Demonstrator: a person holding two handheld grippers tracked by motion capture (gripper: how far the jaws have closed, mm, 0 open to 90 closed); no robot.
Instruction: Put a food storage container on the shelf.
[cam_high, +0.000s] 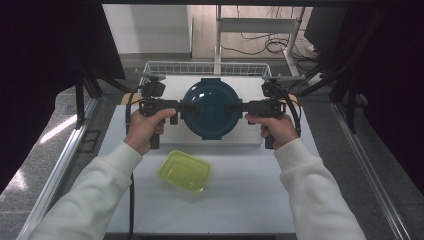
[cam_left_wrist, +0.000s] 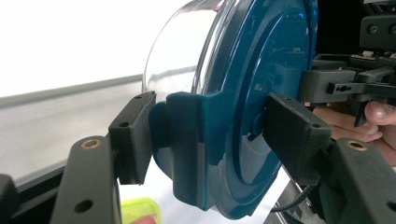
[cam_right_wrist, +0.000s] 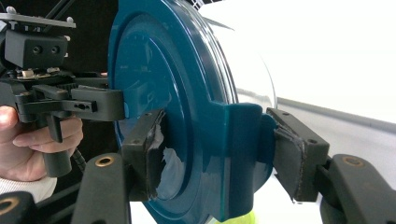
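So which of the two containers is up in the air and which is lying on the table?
The round dark blue container is held up by both grippers, left gripper and right gripper, at its side latches. The small yellow-green container lies on the table, untouched.

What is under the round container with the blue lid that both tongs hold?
Under the lidded container, the white table shows, with a yellow-green box lying nearer the person. The container hides the table directly beneath it. Its clear bowl looks empty.

A lab: framed test table (cam_high: 240, 200), floor cables (cam_high: 260, 47).
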